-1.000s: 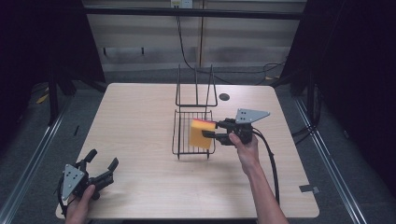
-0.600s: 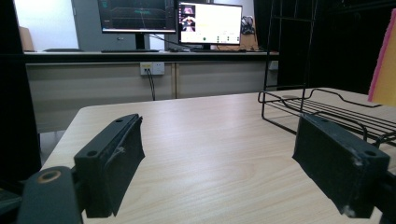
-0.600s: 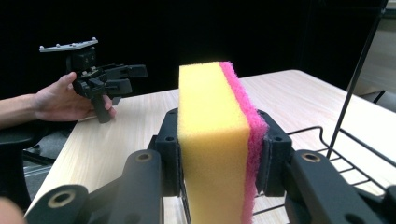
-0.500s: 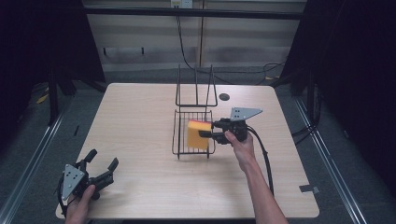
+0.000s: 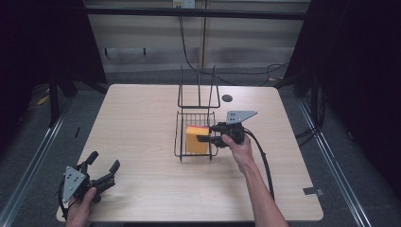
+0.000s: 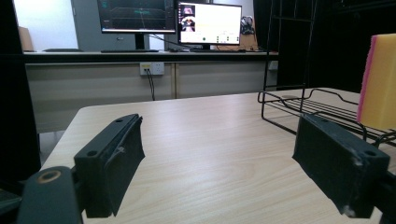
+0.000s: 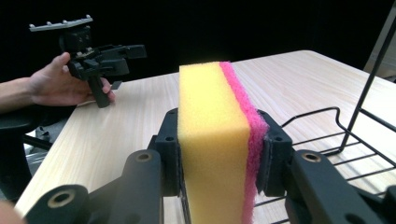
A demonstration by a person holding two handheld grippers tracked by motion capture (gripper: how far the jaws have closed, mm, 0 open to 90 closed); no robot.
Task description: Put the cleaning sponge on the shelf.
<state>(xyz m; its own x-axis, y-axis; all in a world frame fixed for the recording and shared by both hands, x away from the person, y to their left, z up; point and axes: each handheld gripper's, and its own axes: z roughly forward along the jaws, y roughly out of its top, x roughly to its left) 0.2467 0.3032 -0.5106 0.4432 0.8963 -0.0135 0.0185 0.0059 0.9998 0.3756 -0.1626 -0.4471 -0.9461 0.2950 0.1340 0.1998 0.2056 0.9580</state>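
My left gripper (image 5: 97,174) rests at the near left corner of the pale wooden table (image 5: 142,123), jaws spread wide with nothing between them. At centre stands the black wire rack (image 5: 182,137), its tall back frame upright. My right gripper (image 5: 208,134) reaches in from the rack's right side; its jaws are clamped on the rectangular yellow sponge with a pink scouring layer (image 7: 219,140), held upright on edge over the rack's basket.
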